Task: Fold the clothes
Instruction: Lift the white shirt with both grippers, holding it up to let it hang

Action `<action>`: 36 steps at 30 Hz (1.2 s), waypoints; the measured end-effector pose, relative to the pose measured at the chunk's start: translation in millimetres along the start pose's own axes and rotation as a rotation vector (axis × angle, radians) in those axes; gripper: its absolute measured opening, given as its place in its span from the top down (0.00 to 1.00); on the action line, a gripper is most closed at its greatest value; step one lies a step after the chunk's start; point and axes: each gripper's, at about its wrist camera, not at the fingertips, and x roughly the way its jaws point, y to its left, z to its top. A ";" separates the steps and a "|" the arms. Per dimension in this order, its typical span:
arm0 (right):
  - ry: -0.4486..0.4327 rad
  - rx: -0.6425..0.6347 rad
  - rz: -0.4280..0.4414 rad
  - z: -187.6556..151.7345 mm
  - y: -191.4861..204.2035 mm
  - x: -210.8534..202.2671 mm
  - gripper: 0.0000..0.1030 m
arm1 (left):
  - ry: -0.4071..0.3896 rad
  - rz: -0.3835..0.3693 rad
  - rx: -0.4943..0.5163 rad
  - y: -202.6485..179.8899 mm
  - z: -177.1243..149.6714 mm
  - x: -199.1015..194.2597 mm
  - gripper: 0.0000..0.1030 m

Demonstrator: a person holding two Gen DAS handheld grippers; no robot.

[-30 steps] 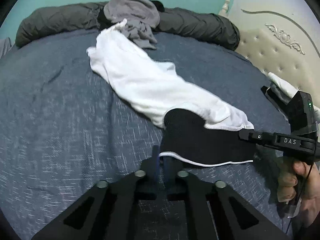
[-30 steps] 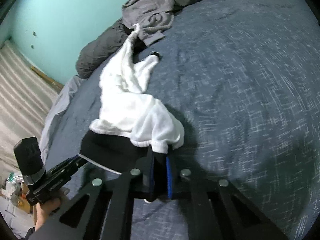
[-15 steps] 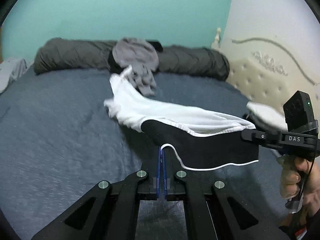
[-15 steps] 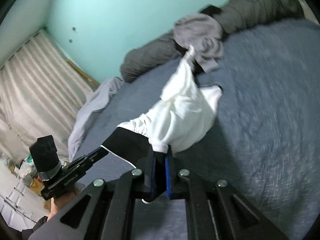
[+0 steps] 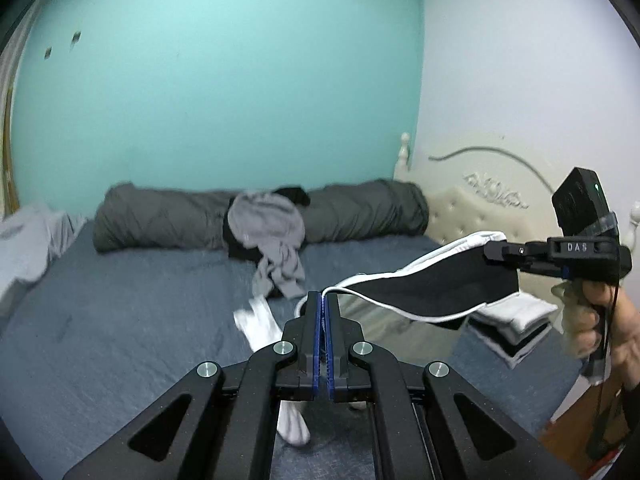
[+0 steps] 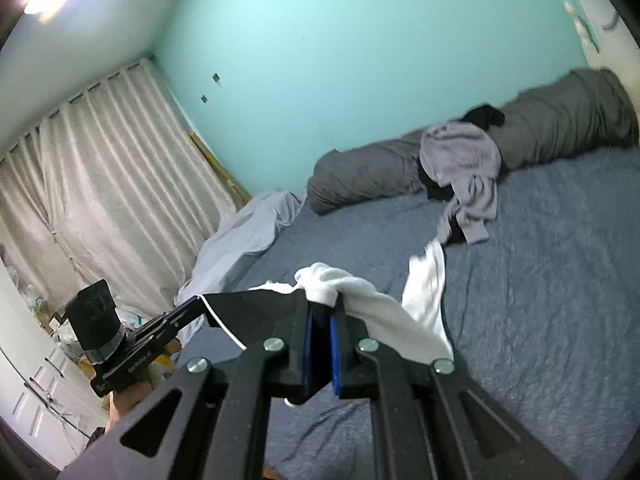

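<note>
The left gripper (image 5: 322, 300) has its fingers clenched on the white-piped hem of the black-and-white garment (image 5: 432, 292). The right gripper (image 6: 320, 312) has its fingers clamped on the opposite end of the same black band, where the white cloth bunches over them.

Change over the last second: the garment, which lay spread along the bed (image 5: 120, 320) with only its black band raised, is now lifted clear at that band. The band is stretched nearly level between the two grippers, above the bed. The white body hangs below the band; its lower part trails down toward the bed and is blurred, so contact with the bed cannot be confirmed. Both cameras now face the teal wall rather than the mattress, consistent with a raise of both grippers.

Judgement: the garment is held up by one edge, a state suited to shaking out and laying it flat for a fold. No fold is visible in it.

Beyond the garment, to the right on the bed, lies a stack of folded clothes (image 5: 516, 320). Farther on, a grey garment (image 5: 276, 244) lies crumpled against the dark rolled duvet (image 5: 160, 216) at the far edge of the bed.
</note>
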 end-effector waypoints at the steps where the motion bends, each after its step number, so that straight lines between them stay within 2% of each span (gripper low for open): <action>1: -0.004 -0.009 0.002 7.1 10.4 -9.6 0.94 | -0.010 -0.003 0.007 -1.9 8.5 -11.6 0.99; 8: -0.029 -0.060 0.025 44.1 74.8 -69.7 0.94 | -0.080 -0.034 0.041 -17.2 56.3 -82.1 0.99; 12: -0.058 -0.089 0.018 62.4 103.9 -94.8 0.94 | -0.119 -0.044 0.054 -26.2 79.5 -108.0 0.99; 18: -0.085 -0.108 -0.022 89.6 127.6 -106.7 0.94 | -0.119 -0.066 0.032 -28.7 111.2 -120.6 0.99; 25: -0.099 -0.126 -0.039 100.8 143.8 -113.9 0.94 | -0.131 -0.035 0.045 -30.6 125.3 -128.6 0.99; 36: -0.145 -0.179 -0.042 122.4 174.5 -145.5 0.94 | -0.220 -0.008 0.092 -43.2 156.7 -168.9 0.99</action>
